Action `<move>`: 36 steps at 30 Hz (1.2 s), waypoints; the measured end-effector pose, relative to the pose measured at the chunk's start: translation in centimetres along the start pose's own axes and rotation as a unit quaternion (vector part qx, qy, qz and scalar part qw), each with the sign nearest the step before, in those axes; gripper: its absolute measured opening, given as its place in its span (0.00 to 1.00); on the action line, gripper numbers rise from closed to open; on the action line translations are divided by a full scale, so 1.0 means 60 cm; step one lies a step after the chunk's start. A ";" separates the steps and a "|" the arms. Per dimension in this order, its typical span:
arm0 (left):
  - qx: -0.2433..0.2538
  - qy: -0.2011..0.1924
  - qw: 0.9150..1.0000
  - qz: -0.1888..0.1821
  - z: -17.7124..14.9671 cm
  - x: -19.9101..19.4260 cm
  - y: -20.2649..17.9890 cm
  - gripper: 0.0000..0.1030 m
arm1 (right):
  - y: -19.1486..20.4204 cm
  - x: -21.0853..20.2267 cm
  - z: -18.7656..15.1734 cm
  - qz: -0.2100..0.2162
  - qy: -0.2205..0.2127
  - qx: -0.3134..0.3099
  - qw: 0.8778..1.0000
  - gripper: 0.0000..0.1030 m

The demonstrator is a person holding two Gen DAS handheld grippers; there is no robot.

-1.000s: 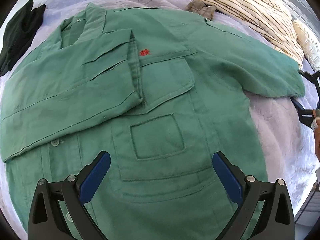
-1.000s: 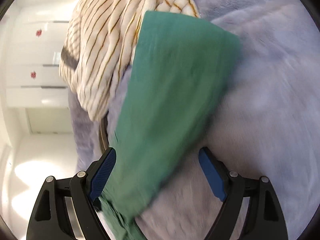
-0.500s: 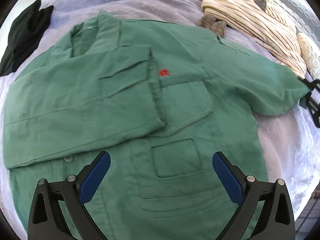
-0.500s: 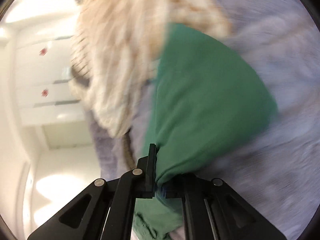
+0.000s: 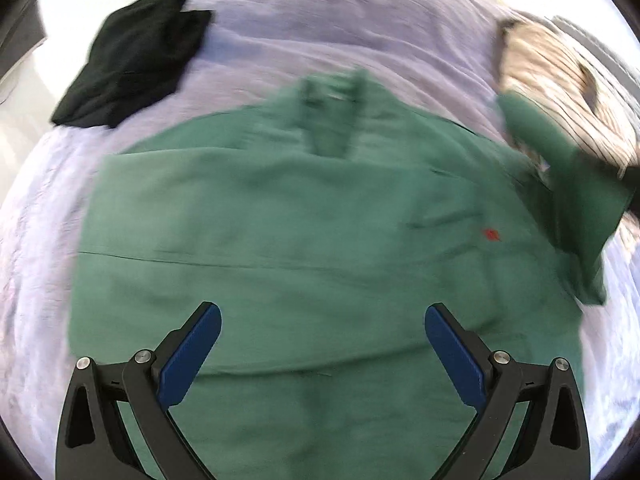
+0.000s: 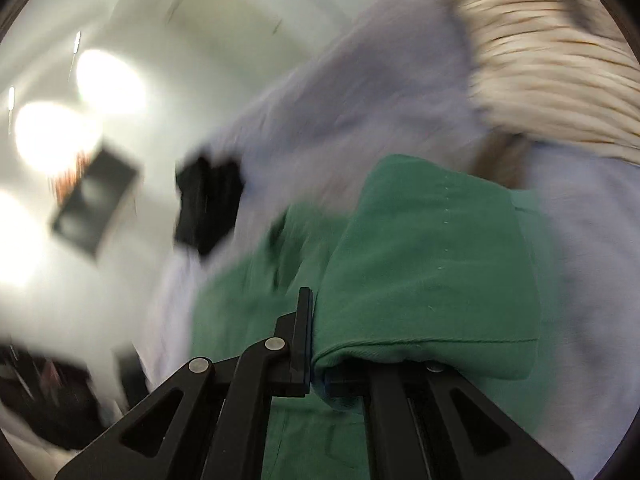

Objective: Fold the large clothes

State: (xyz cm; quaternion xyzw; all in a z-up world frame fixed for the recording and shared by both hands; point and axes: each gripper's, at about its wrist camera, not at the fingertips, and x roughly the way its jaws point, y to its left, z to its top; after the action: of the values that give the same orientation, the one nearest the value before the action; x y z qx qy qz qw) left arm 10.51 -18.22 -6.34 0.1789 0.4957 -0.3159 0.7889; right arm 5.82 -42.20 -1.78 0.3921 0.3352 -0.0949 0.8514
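Observation:
A large green jacket (image 5: 304, 232) lies spread on a lilac bed cover (image 5: 320, 36), one sleeve folded across its chest. My left gripper (image 5: 320, 340) is open and empty, hovering over the jacket's lower part. My right gripper (image 6: 316, 344) is shut on the cuff of the other green sleeve (image 6: 432, 272) and holds it lifted off the bed. In the left wrist view that raised sleeve (image 5: 568, 184) hangs at the right edge; the right gripper itself is blurred there.
A black garment (image 5: 132, 56) lies at the far left of the bed, also in the right wrist view (image 6: 208, 204). A cream striped garment (image 5: 560, 80) lies at the far right, next to the raised sleeve. A white wall is beyond the bed.
My right gripper closed on the sleeve cuff and lifted and swung it up over the jacket. My left gripper stayed open and its view moved up the jacket toward the collar.

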 end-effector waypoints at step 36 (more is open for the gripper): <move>-0.075 0.013 0.997 -0.008 -0.049 -0.008 0.209 0.99 | 0.144 0.161 -0.207 -0.074 0.148 -0.022 0.986 0.60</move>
State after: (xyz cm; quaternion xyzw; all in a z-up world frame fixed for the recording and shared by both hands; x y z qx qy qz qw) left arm 16.83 -7.09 -7.60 0.1195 0.5293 -0.2815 0.7914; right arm 10.60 -26.32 -8.61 0.3572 0.4876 -0.0918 0.7914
